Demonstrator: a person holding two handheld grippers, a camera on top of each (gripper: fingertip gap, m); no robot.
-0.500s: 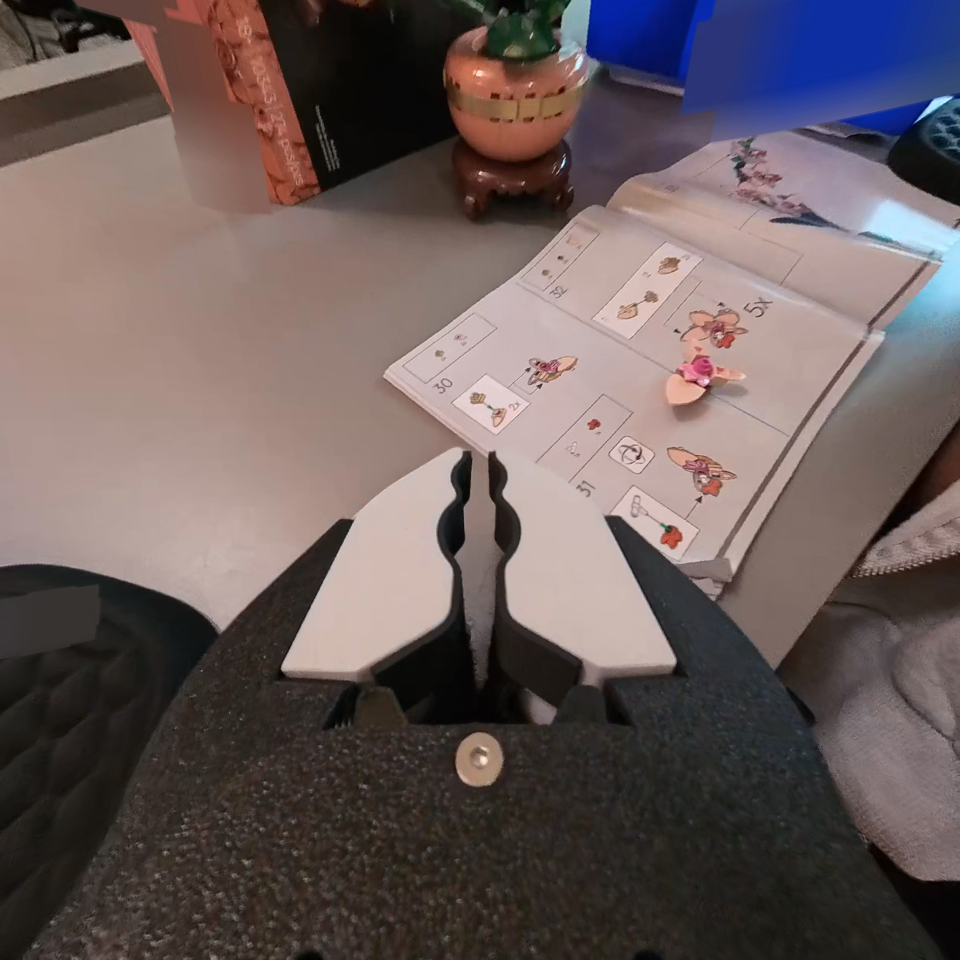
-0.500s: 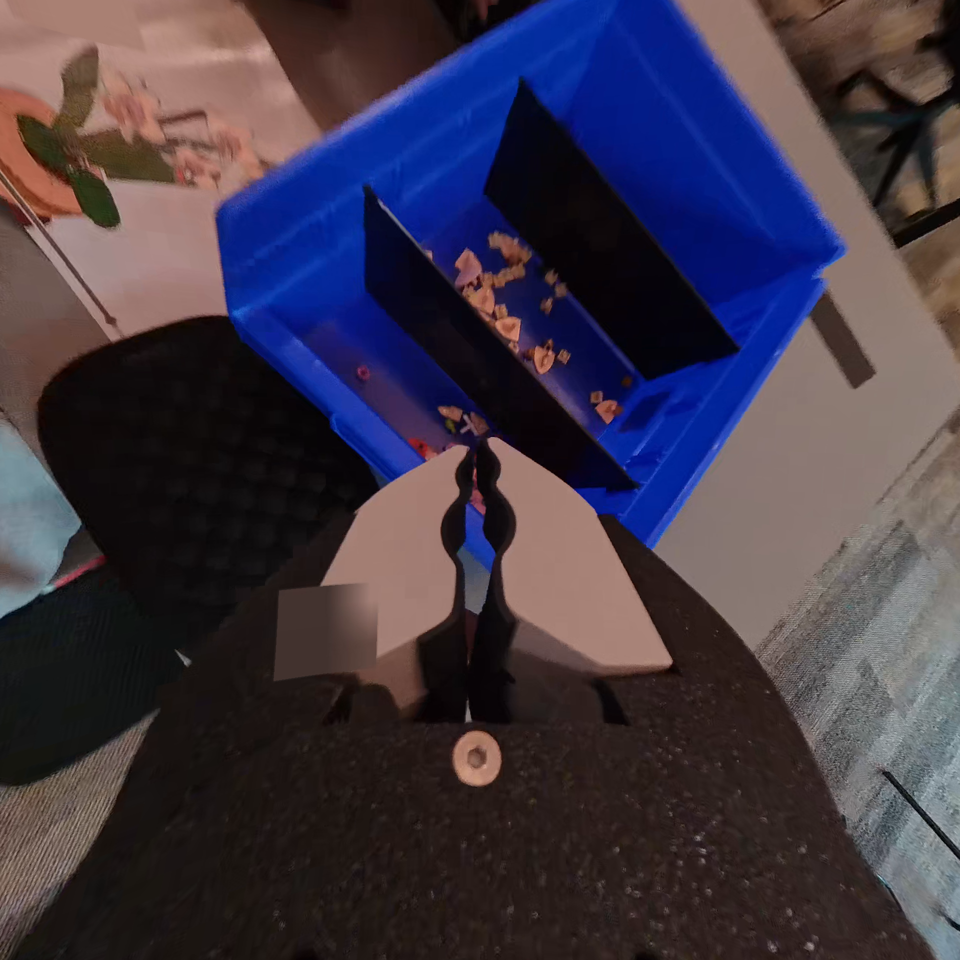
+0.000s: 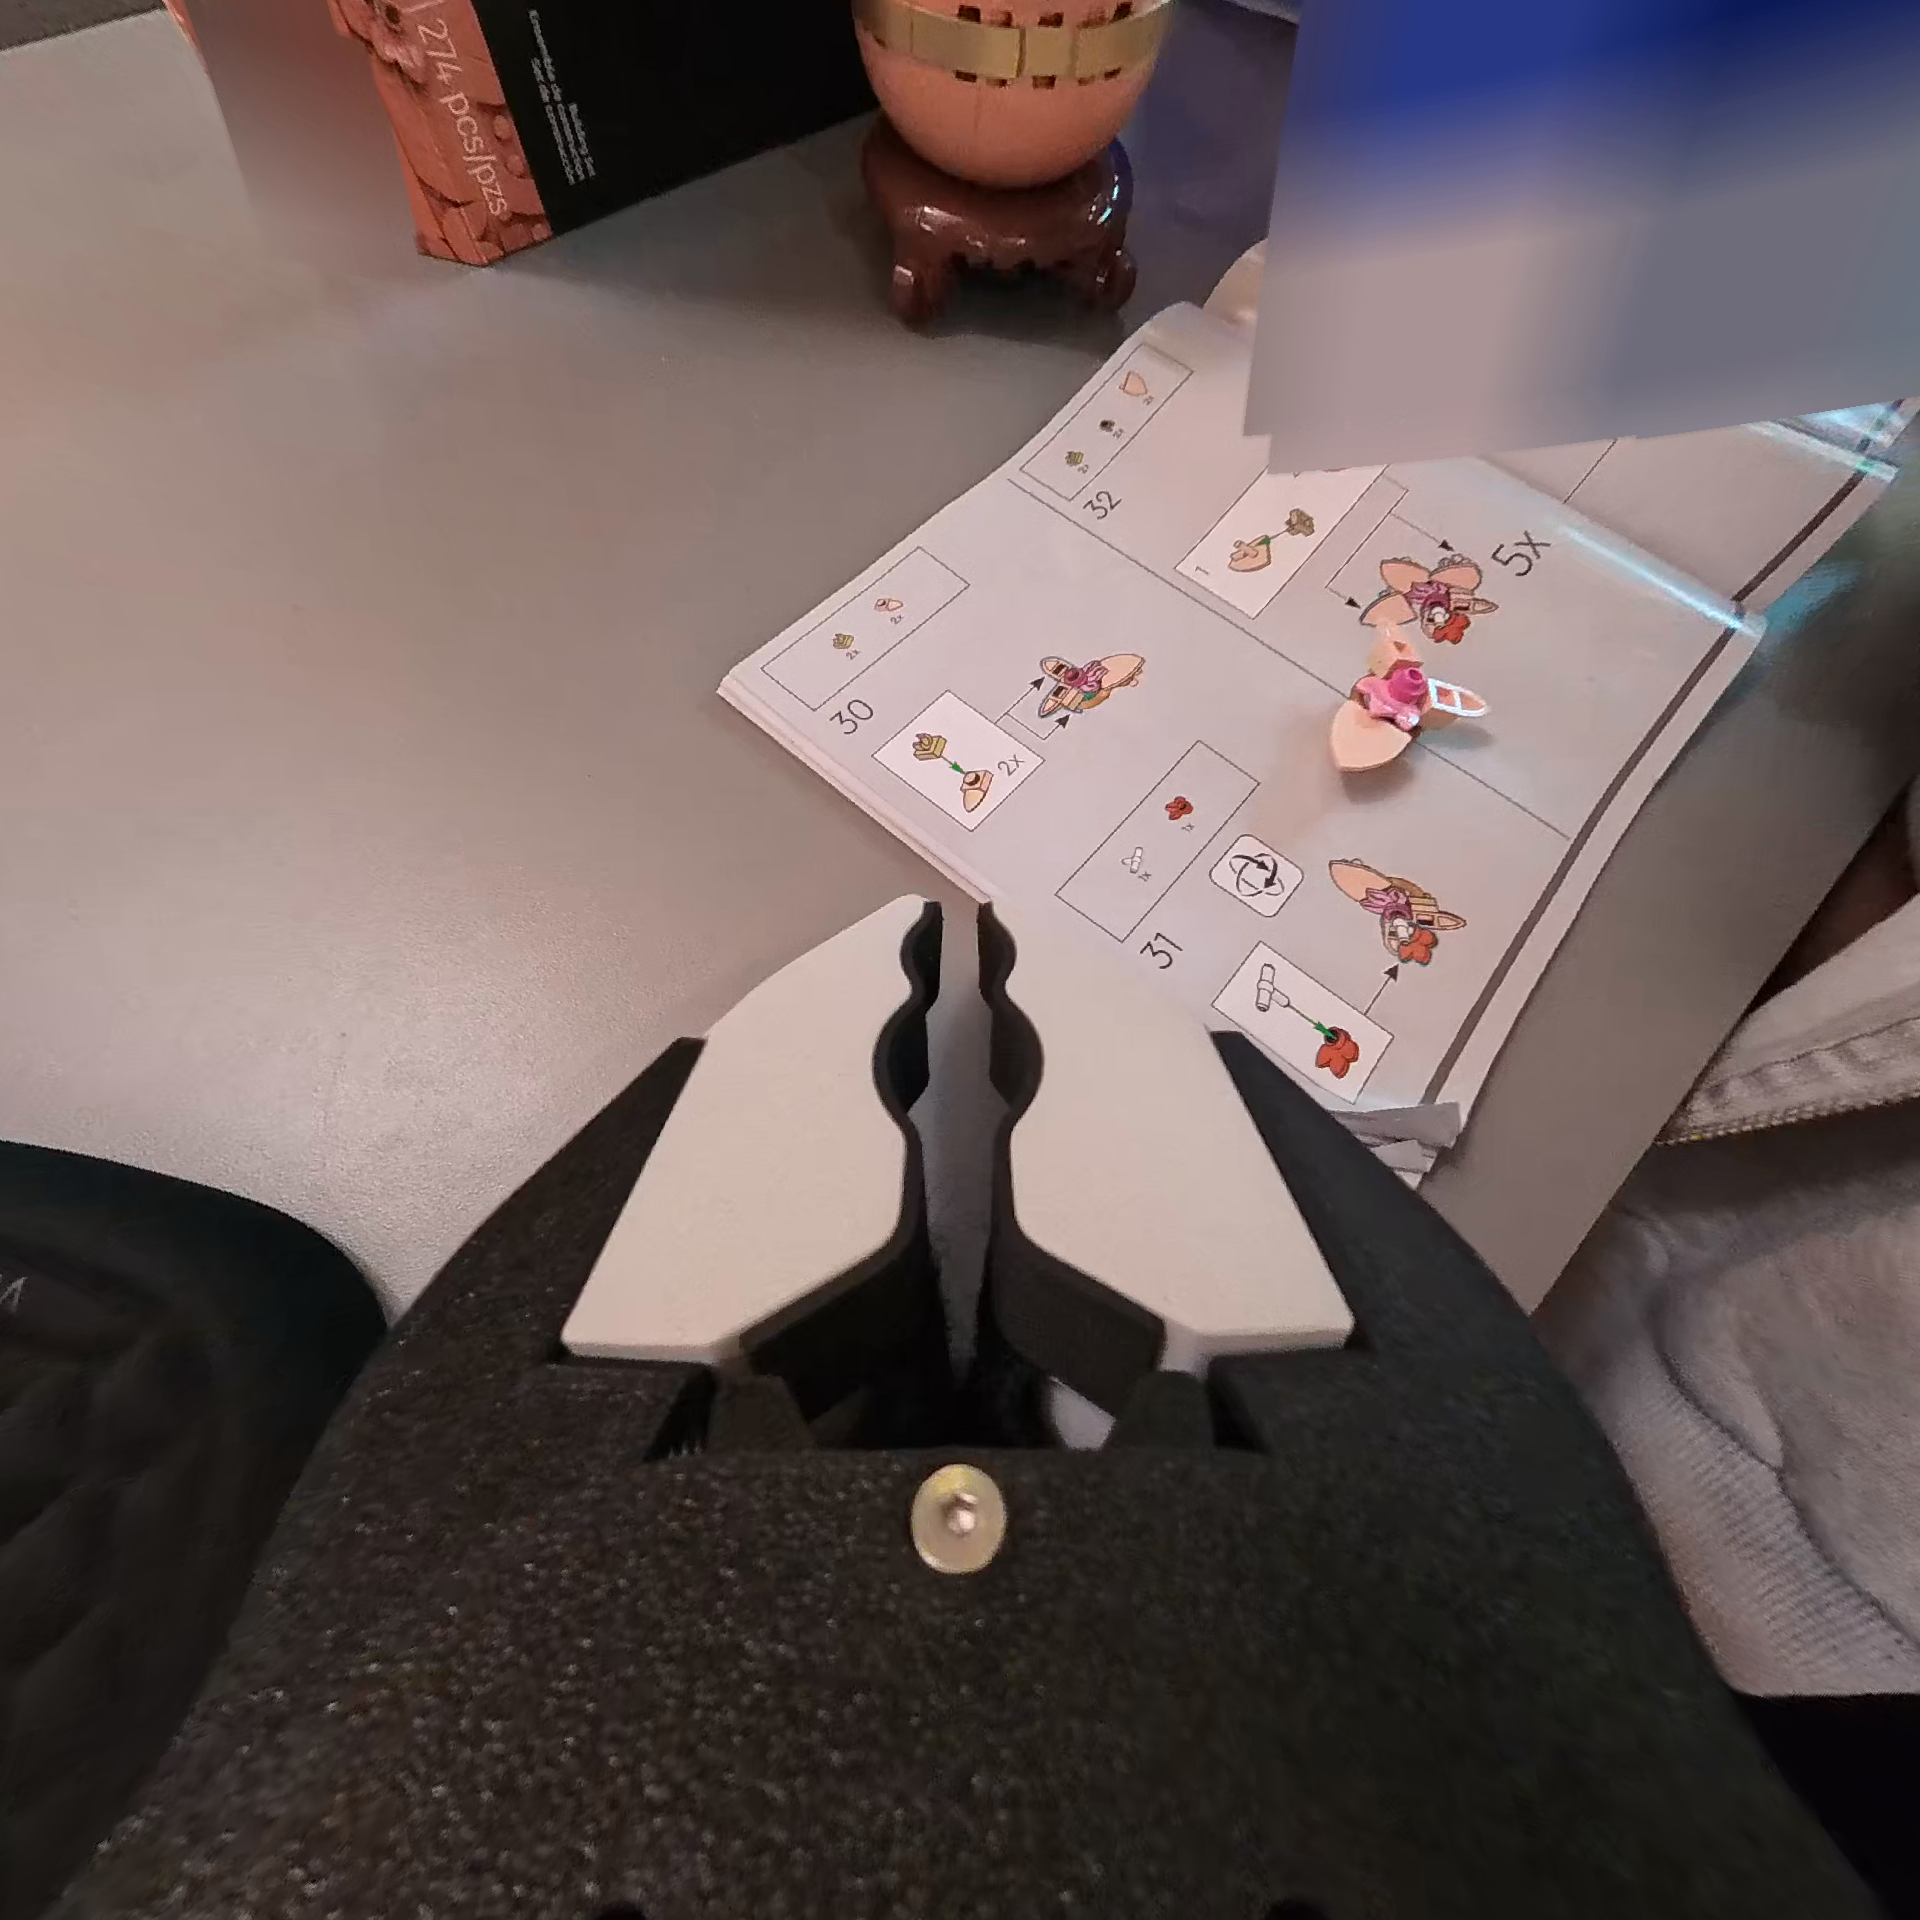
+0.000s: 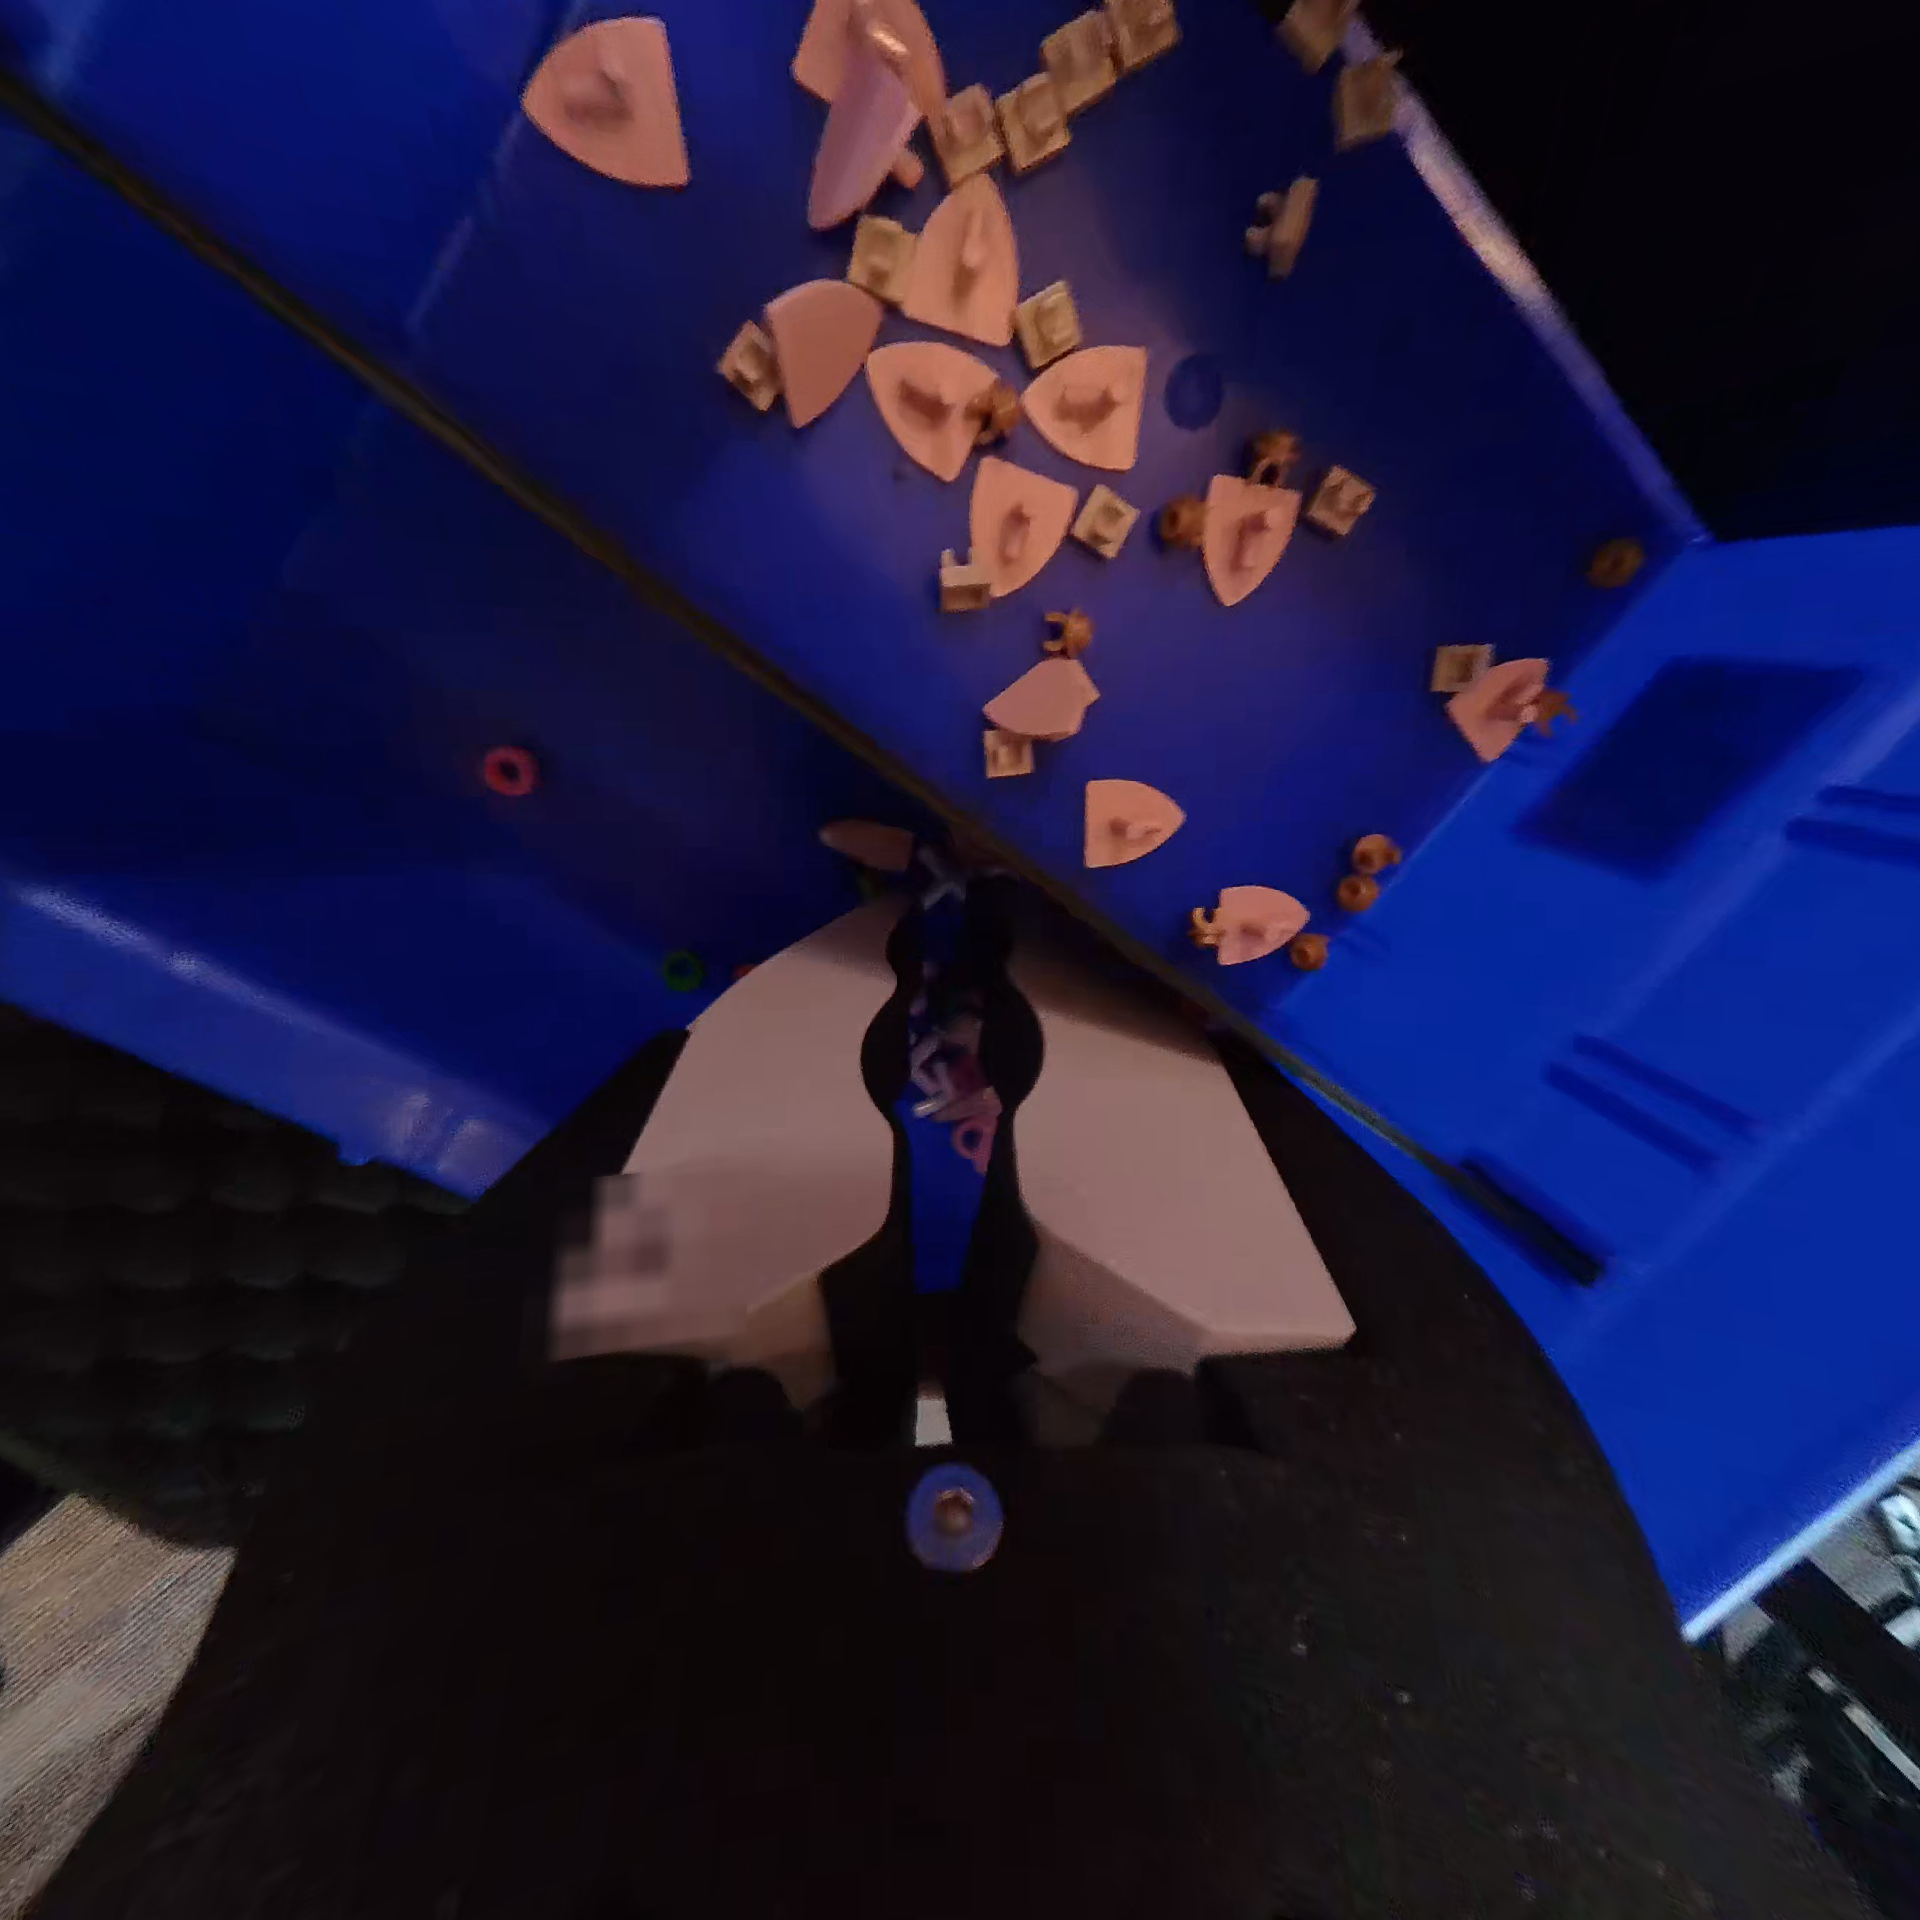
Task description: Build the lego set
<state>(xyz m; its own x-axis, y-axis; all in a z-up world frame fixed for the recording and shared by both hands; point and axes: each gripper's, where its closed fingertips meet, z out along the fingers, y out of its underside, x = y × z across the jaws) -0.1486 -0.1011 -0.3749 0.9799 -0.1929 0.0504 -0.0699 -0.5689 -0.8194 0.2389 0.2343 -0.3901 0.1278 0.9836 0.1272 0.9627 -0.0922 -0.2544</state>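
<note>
My left gripper (image 3: 958, 914) hovers over the grey table (image 3: 364, 727), just short of the open instruction booklet (image 3: 1039, 644). Its jaws are almost shut, with a thin slit and nothing between them. A small pink and tan flower assembly (image 3: 1392, 717) lies on the booklet, ahead and to the right. My right gripper (image 4: 945, 904) is low inside the blue bin (image 4: 1662, 935), in the left compartment beside the black divider (image 4: 623, 561). Its jaws are slightly open over small white and pink pieces (image 4: 951, 1081). Several tan petals (image 4: 1132, 821) and small tan clips lie in the right compartment.
A built peach pot on a brown stand (image 3: 1003, 114) and the set's box (image 3: 582, 104) stand at the back of the table. A person's grey sleeve (image 3: 1766, 1351) is at the right edge. A red ring (image 4: 509, 771) and a green ring (image 4: 681, 971) lie in the left compartment.
My right gripper has dropped from above the bin down into it and its jaws have parted a little. My left gripper has moved slightly forward and lower toward the booklet.
</note>
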